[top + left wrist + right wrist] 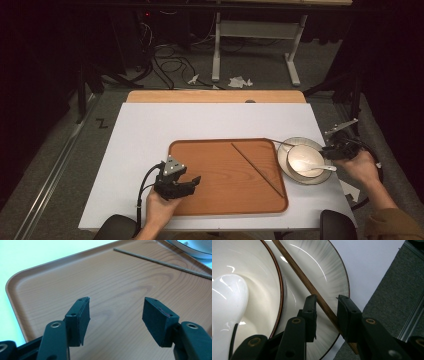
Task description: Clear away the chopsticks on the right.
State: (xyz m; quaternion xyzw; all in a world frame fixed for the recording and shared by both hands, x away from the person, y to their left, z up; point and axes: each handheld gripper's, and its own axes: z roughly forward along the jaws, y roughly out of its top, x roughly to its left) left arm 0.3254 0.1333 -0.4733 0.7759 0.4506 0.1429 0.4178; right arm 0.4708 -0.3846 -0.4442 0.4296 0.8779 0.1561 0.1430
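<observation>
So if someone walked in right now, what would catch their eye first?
Probably the big wooden tray in the middle of the white table, with one chopstick lying slantwise across its right part. Next, the bowl with a white spoon on a plate just right of the tray, where the right gripper has a second chopstick between its jaws. The left gripper hovers open over the tray's near left part.

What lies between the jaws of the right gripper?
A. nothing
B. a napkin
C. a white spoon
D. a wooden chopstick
D: in the right gripper view the wooden chopstick runs between the jaws of the right gripper, slanting over the plate; the white spoon sits apart in the bowl.
</observation>
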